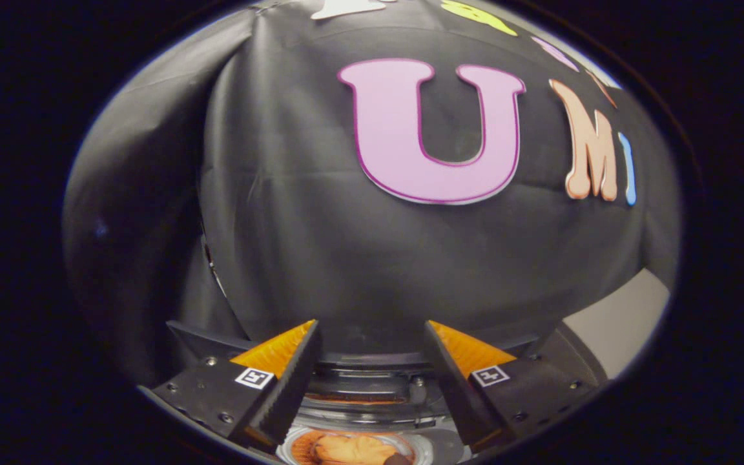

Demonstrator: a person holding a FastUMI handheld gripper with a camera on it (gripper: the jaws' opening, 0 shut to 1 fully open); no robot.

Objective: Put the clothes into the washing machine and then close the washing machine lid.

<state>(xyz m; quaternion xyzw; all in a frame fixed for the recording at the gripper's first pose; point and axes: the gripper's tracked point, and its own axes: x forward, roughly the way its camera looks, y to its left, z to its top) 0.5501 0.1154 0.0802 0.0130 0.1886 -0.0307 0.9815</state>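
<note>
1. The gripper [372, 336] has its 2 fingers spread wide, holding nothing.
2. Between and below the fingers, at 6 o'clock, the washing machine [372, 387] shows its open round rim.
3. Orange clothes [349, 450] lie inside the drum.
4. The booth wall [320, 245] hangs beyond at 12 o'clock.

The washing machine [372, 394] sits low down, straight under the spread tongs [372, 342], and its lid [372, 365] is up, showing a round rim with clear and dark rings. Down inside the washing machine's drum there's an orange bundle of clothes [349, 450], crumpled, below the rim.
</note>
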